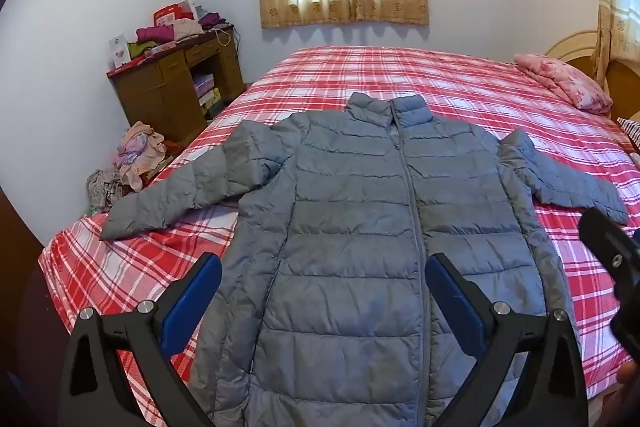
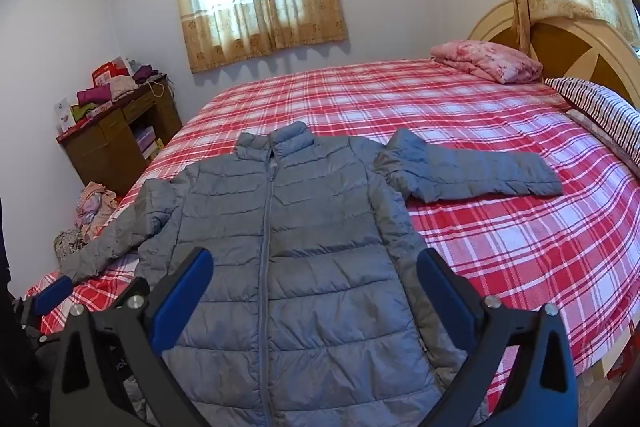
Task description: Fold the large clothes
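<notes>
No brand or label on the grey puffer jacket can be read; the only lettering in sight is a small mark on the black frame of your right gripper in the right wrist view, too small to make out, and the red boxes on the wooden desk carry print that is blurred.

Your left wrist view alone shows the jacket's left sleeve in full, its cuff reaching toward the bed's left edge, and part of the right gripper's black body at the picture's right edge. Your right wrist view alone shows the whole right sleeve stretched across the plaid bedspread, the striped pillow by the headboard, and a blue pad of your left gripper low at the left.

The jacket lies flat, zipped, front up, collar away from you, its hem at the bed's near edge. Both grippers stand wide apart above its lower half, gripping nothing; the left frames the left panel, the right the right panel.
</notes>
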The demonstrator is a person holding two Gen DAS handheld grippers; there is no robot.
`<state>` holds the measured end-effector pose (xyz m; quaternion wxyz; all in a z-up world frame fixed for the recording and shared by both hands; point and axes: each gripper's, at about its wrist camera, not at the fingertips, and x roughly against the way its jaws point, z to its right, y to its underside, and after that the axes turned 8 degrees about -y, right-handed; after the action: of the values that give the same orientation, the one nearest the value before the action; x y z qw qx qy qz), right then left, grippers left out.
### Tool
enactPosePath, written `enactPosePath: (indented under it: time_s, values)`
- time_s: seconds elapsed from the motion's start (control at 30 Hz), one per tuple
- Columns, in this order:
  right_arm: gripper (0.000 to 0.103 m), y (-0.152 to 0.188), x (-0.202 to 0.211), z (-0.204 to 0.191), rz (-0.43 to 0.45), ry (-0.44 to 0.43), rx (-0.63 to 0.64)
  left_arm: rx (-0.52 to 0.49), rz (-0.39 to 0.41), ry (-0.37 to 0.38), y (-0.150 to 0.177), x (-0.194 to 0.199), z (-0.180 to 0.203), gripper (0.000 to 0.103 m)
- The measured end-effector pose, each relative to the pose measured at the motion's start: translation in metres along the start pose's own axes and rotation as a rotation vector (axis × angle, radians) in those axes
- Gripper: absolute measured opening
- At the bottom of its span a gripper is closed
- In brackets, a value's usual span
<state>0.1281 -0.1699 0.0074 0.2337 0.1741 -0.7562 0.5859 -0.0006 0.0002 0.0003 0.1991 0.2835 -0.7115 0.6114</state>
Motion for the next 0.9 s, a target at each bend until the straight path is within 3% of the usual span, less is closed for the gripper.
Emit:
enactPosePath:
  time_s: [0.1,0.37,0.43,0.77,0.9]
  values:
    - [0.103,0.0,0.0,0.001,0.004,-0.004,-0.004,0.019,-0.008,0.037,0.003,-0.003,-0.003,0.102]
    - [0.103,-0.019,0.022,0.015,0.035,0.016,0.014,0.02,0.078,0.059,0.006,0.035,-0.001,0.102]
    - [0.103,-0.006,0.027,-0.002,0.069,0.049,0.042,0.025,0.092,0.075,0.001,0.044,-0.009,0.102]
    - [0.103,-0.007,0.066,-0.003,0.128,0.067,0.043,0.013,0.148,0.071,0.007,0.085,-0.011,0.102]
    - [0.103,-0.005,0.083,-0.001,0.168,0.083,0.043,0.031,0.169,0.109,0.012,0.101,-0.016,0.102]
